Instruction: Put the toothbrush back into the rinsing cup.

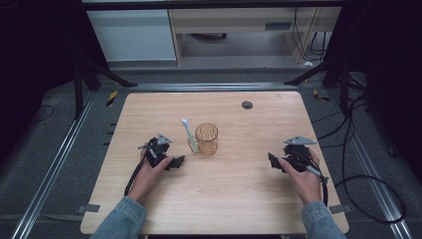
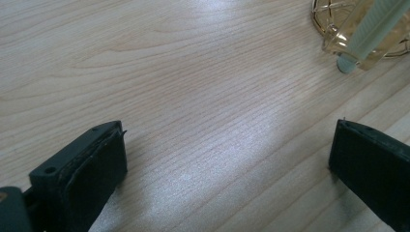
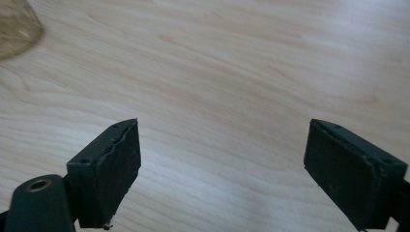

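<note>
A person sits at a wooden table (image 1: 234,199), a black two-jaw gripper in each hand, both sleeves in blue denim. The left gripper (image 1: 178,162) rests low on the table's left half, its jaws spread wide with bare wood between them, as its own view confirms (image 2: 227,159). The right gripper (image 1: 272,160) lies on the right half, pointing toward the middle; its jaws too stand wide apart over empty wood (image 3: 222,159).

Near the table's centre stands an amber, see-through cup (image 1: 206,139), upright. A pale toothbrush (image 1: 189,135) leans against the cup's left side, head up and away from the person, handle end down on the wood. In the left gripper view the cup (image 2: 338,46) sits at the top right with the toothbrush handle (image 2: 372,31) across it, its tip touching the table, well ahead of the jaws. The right gripper view catches the cup's edge (image 3: 14,29) at the top left, far from the jaws.

A small dark grommet (image 1: 247,104) marks the table's far edge.
</note>
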### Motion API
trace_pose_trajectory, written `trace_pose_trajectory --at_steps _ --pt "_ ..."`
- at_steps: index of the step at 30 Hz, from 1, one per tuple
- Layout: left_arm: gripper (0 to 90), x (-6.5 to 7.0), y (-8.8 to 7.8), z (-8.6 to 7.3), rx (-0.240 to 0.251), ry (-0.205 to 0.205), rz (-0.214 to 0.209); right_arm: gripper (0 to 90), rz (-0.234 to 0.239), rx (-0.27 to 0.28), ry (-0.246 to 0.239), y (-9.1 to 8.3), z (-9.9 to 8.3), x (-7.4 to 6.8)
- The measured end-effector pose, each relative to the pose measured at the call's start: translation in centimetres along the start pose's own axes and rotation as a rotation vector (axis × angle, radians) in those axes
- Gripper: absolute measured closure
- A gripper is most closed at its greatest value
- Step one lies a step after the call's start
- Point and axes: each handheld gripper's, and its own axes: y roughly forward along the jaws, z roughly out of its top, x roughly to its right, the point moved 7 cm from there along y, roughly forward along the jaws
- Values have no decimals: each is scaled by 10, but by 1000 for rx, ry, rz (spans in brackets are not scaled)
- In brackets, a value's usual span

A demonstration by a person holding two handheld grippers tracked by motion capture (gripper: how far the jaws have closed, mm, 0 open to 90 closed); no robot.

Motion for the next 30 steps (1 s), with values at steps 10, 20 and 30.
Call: trace_pose_trajectory --at_steps 10,20,30 --pt "0 0 0 0 -1 1 0 85 6 -51 70 22 -14 22" --pt "0 0 0 0 -1 0 1 51 -23 -48 60 42 -23 11" --pt "0 0 0 0 -1 0 1 45 -62 -47 87 42 -23 5"
